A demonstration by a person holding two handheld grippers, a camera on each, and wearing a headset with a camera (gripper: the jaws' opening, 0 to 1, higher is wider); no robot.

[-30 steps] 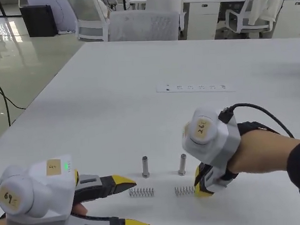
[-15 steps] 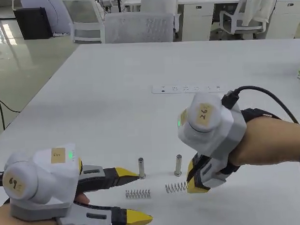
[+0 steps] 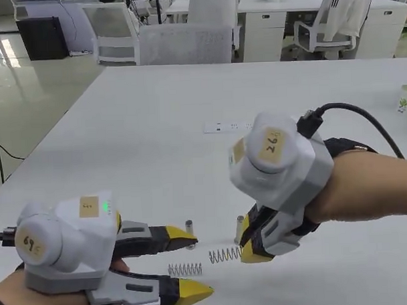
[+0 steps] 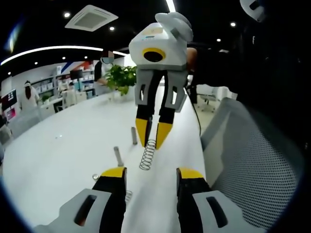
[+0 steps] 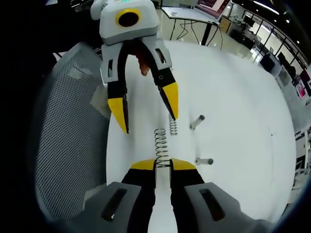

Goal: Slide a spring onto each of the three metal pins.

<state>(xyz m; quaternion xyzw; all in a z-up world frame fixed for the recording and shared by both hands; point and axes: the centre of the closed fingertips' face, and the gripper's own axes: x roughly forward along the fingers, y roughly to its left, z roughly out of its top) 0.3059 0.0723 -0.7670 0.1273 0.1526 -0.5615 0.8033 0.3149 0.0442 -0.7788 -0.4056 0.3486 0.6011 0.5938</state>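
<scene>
My right gripper (image 3: 252, 255) (image 5: 163, 165) is shut on one end of a small steel spring (image 3: 224, 254) (image 5: 161, 141). That spring sticks out tilted toward my left gripper (image 3: 191, 267) (image 4: 151, 174), which is open with nothing between its jaws. A second spring (image 3: 184, 268) (image 5: 172, 125) lies flat on the white table (image 3: 156, 147), between the left gripper's jaws in the head view. Two short metal pins stand upright just behind the springs: one (image 3: 189, 227) (image 5: 197, 122) by the left gripper's upper jaw, the other (image 3: 239, 226) (image 5: 204, 161) partly hidden by the right gripper.
A white power strip (image 3: 226, 127) lies mid-table beyond the pins. Office chairs (image 3: 186, 42) stand at the table's far edge. A grey mesh chair back (image 4: 243, 160) (image 5: 73, 131) is close to the near table edge.
The right gripper has closed on the right-hand spring, raised it off the table and carried it left. The left gripper has edged toward the pins.
</scene>
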